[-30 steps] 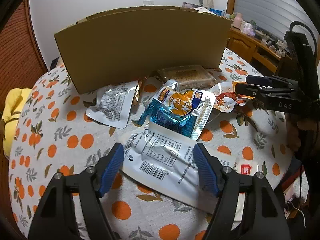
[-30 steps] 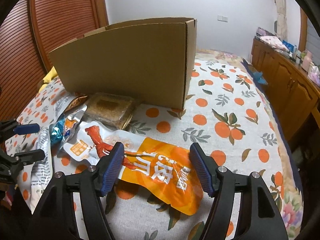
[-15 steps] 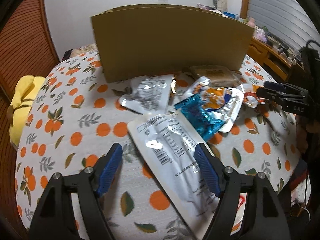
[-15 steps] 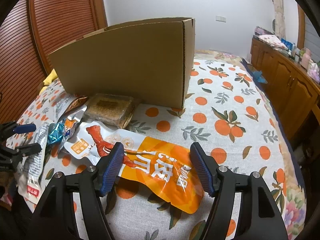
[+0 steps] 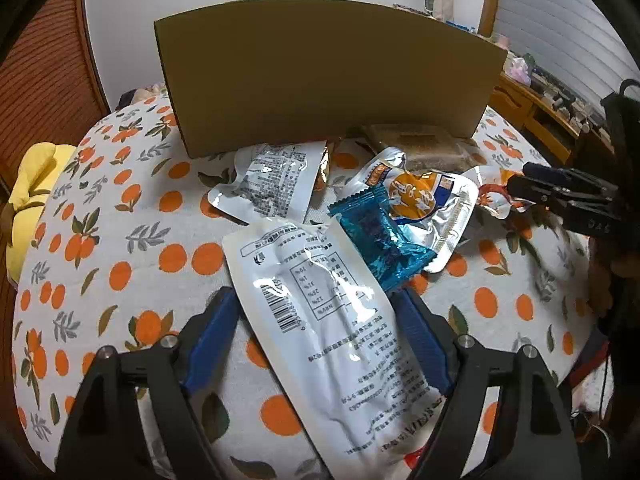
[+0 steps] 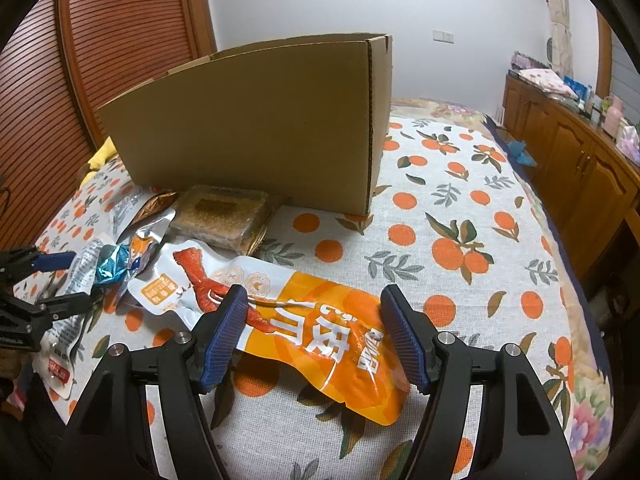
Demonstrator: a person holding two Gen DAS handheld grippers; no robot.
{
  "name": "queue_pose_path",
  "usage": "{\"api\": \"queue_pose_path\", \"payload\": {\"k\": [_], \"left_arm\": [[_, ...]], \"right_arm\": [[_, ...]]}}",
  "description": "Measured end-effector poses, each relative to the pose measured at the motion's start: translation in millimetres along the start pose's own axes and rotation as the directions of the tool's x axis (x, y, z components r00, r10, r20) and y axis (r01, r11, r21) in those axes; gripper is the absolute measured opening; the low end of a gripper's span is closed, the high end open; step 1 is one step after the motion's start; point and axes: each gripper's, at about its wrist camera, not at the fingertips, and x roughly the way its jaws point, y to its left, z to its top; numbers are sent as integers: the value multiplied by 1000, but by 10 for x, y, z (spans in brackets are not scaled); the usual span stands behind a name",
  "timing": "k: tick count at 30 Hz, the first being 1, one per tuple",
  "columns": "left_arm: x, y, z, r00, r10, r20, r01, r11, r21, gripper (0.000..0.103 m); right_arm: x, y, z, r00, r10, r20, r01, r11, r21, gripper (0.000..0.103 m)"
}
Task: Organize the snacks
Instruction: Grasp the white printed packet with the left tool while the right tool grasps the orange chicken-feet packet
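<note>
The left tool point(image 5: 316, 332), jaws just widening, straddles a white pouch point(image 5: 320, 320) without gripping it. The right tool point(image 6: 312, 336) stands released over an orange pouch point(image 6: 320, 332) at lower centre. Behind, mid-frame, a box point(image 6: 256, 128) stands on the table point(image 6: 460, 240).

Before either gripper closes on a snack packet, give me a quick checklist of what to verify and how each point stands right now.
1. Left gripper jaws apart: ok; they have just been opening, with the long white foil packet with a barcode between them.
2. Its pads pressing that packet: cannot tell.
3. Right gripper jaws apart: ok, straddling the orange and white chicken-feet packet.
4. Orange packet free of other snacks: ok where the jaws stand; its far white end reaches the pile.
5. White packet free: not ok; the blue crinkled candy wrapper overlaps its edge.
6. Brown cardboard box upright behind the snacks: ok; its inside is hidden.
</note>
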Motion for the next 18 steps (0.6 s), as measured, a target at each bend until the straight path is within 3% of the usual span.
{"api": "queue_pose_path", "payload": {"k": [8,18], "left_arm": [[-89,82,-57,1000,-11,2,11,1000,29,66],[-103,166,-57,1000,-17,-21,18,1000,20,73]], "right_arm": [[-60,147,-64,999,13,-42,-16,997,-79,74],[-221,382,-144,992,54,-117,-75,980,-183,76]]}}
